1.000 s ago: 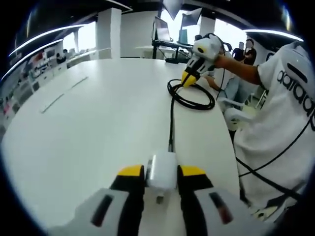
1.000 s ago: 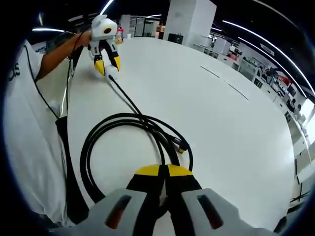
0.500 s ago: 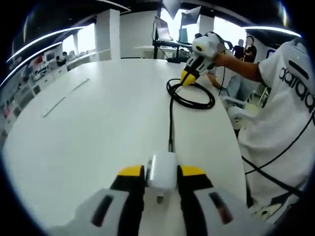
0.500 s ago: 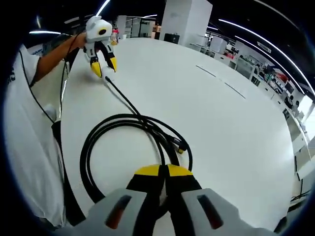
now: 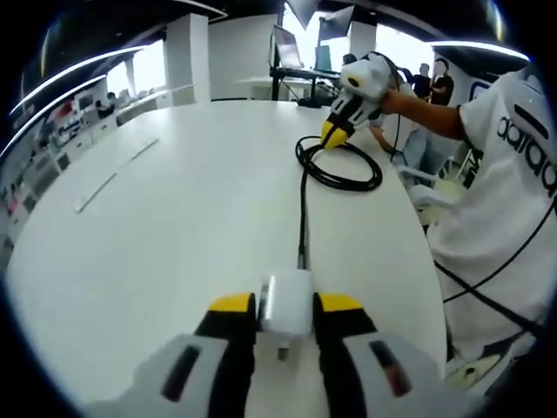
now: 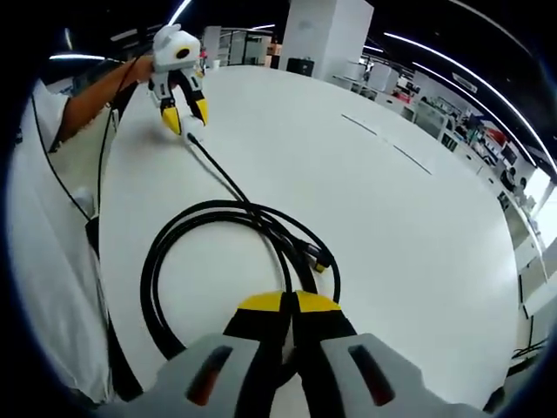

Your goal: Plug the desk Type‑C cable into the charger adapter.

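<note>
almost nothing has changed over the last second: the left gripper (image 5: 285, 306) stays clamped on the white adapter (image 5: 286, 302), and the right gripper (image 6: 290, 306) stays closed on the black cable (image 6: 191, 228) at the coil. only the views drift slightly (the hands, not the things). the cable's near end already meets the adapter's front, so the plug looks seated, or very nearly. the other plug (image 6: 320, 258) lies loose inside the coil. in the left gripper view the coil sits well apart from the adapter. the table (image 5: 174, 218) is broad, white and round-edged, in an open office with ceiling light strips, a white pillar (image 6: 326, 35) and distant desks.
</note>
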### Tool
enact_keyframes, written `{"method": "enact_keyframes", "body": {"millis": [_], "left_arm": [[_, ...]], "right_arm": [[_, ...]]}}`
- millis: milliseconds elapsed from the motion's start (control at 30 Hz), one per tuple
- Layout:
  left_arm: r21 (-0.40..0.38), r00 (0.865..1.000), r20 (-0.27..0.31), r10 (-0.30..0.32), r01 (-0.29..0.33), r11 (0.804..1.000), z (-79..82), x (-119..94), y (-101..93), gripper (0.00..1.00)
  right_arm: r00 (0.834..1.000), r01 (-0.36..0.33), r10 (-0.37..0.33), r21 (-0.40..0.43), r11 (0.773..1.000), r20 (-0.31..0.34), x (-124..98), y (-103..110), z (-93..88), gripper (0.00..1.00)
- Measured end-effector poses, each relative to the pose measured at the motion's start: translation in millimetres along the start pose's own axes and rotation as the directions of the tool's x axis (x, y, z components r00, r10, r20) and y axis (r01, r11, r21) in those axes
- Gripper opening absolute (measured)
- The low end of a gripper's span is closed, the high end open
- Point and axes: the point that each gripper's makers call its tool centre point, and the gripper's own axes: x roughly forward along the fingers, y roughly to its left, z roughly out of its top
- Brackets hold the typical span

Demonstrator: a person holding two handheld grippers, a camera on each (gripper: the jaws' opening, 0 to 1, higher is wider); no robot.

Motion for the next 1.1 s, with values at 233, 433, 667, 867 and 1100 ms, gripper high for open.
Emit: {"method": "enact_keyframes", "body": {"millis": [233,433,667,867,1100], "left_arm": [[-0.004,1.0,0.005,-0.001,0.001,1.0,-0.5,-0.9,13.6,0.25],[0.001,1.0,-0.002,-0.004,0.004,1.0,0.5,1.2,19.1,0.25],[0.019,1.0,-0.02,-0.001,0.002,1.0,1.4,3.1,25.8,0.25],[0.018,1.0,-0.024,0.002,-0.002,1.0,2.6,5.1,30.6,0.25],[0.014,1.0,-0.023,0.005,-0.005,1.0,4.2,6.2,41.3,0.26]], "right_arm": [[1.0,0.01,-0.01,0.006,1.0,0.004,4.1,-8.3,3.0,0.01],[0.999,0.034,-0.034,0.008,0.999,0.008,7.7,-14.6,5.9,0.01],[0.998,0.057,-0.058,0.023,0.998,0.015,12.4,-19.0,9.1,0.02],[0.998,0.063,-0.064,0.036,0.997,0.023,15.9,-22.6,12.9,0.02],[0.997,0.068,-0.069,0.046,0.997,0.03,18.2,-28.7,16.7,0.02]]}}
